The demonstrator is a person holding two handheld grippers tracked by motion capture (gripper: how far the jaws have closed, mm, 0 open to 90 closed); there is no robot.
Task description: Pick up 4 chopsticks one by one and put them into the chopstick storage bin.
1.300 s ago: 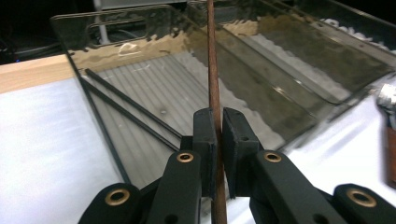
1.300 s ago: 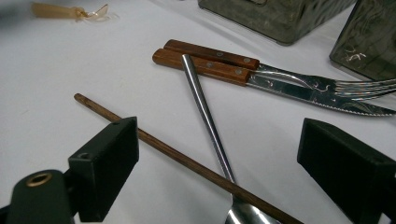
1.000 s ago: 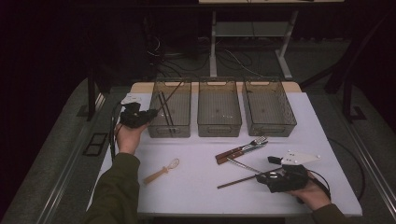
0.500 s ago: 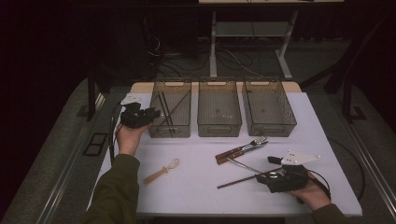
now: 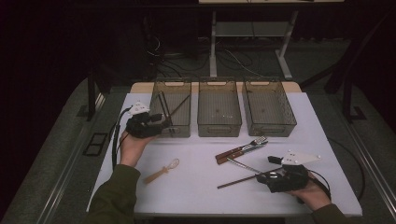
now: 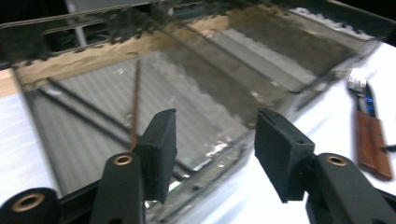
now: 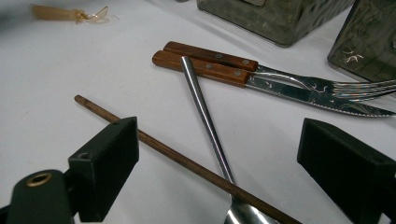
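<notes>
My left gripper (image 5: 159,123) hovers at the front left corner of the left bin (image 5: 183,130), which holds dark chopsticks (image 5: 164,108). Its jaws have just been opening, and in the left gripper view my left gripper (image 6: 215,140) has nothing between them; a brown chopstick (image 6: 136,100) lies in the bin beyond. My right gripper (image 5: 264,177) rests near the table's front right, jaws wide apart. In the right gripper view my right gripper (image 7: 219,144) straddles a brown chopstick (image 7: 177,161) and a metal spoon (image 7: 205,116) without touching them.
A middle bin (image 5: 219,127) and a right bin (image 5: 270,129) stand beside the left one. A wooden-handled fork and knife (image 5: 240,149) lie in front of them. A small spoon with a wooden handle (image 5: 161,171) lies at the front left.
The left gripper has drawn back from over the left bin toward the person, and its jaws have opened. The right gripper has stayed where it was.
</notes>
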